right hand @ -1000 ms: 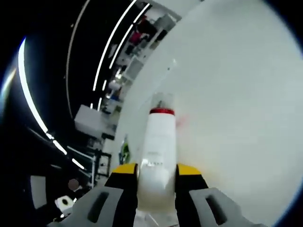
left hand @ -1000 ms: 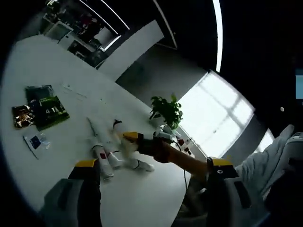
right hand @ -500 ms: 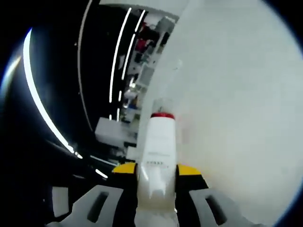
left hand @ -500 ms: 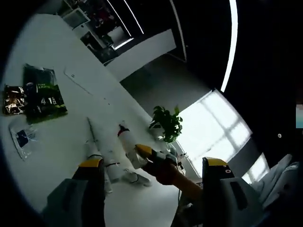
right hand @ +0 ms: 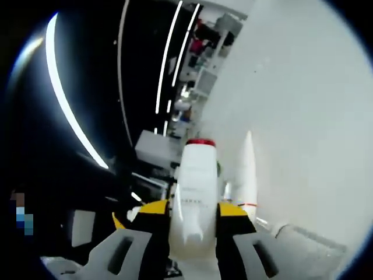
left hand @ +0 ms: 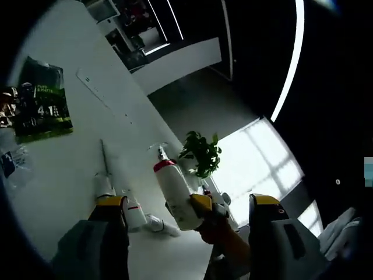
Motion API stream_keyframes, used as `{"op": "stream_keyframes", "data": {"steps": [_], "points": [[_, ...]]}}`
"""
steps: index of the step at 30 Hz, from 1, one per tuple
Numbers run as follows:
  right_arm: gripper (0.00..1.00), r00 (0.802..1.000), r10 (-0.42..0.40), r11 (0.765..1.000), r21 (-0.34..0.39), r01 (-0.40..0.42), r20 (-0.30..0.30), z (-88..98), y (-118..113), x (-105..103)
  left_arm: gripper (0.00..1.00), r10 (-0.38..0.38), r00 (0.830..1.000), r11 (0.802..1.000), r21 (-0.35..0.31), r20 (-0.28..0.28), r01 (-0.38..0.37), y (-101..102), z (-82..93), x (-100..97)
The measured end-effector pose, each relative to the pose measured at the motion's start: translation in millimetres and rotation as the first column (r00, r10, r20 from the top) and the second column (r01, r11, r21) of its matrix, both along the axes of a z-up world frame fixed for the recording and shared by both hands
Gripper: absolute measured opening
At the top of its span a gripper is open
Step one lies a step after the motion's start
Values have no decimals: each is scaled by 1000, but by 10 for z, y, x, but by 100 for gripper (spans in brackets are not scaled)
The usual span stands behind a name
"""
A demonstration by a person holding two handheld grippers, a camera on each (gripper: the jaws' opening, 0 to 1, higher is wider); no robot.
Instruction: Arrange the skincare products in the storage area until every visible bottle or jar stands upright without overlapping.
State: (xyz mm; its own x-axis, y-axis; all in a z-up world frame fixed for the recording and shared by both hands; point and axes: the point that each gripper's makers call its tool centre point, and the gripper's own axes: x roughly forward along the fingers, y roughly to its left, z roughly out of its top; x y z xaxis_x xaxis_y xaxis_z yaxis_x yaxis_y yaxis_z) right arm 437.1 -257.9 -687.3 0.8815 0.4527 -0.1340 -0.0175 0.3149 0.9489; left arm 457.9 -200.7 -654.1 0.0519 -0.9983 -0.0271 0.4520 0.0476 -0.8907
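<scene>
A white pump bottle (left hand: 173,191) with a red collar is held above the white table (left hand: 64,157), close to upright, with my right gripper (left hand: 203,205) shut on its lower body. The right gripper view looks along the same bottle (right hand: 197,192), gripped between the yellow-tipped jaws of my right gripper (right hand: 195,207). Under it, several white tubes (left hand: 135,213) lie flat on the table, one of them long and thin (left hand: 104,175). A white tube (right hand: 245,174) lies beside the bottle. My left gripper (left hand: 187,202) is open and holds nothing, hanging short of the bottle.
Green and dark snack packets (left hand: 39,106) lie at the table's left side, with a small clear packet (left hand: 10,164) below them. A potted plant (left hand: 201,154) stands behind the tubes near a bright window. A flat white strip (left hand: 96,93) lies farther back.
My right gripper has raised the pump bottle off the lying tubes and turned it from slanted to near upright. Both views have swung with the hands.
</scene>
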Motion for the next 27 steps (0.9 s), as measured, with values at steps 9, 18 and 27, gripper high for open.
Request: {"op": "stream_keyframes", "data": {"steps": [9,18,27], "points": [[22,993,92,995,28,-94,71,286,487,-180,79,2,1000,1000,0,-12,-2,-24,-7,54],[22,981,161,986,29,-164,107,441,801,-347,68,-20,1000,1000,-16,-5,19,-11,51,63],[22,971,198,980,4,-201,131,556,941,-464,57,-69,998,997,-43,-8,69,-1,120,44]]}}
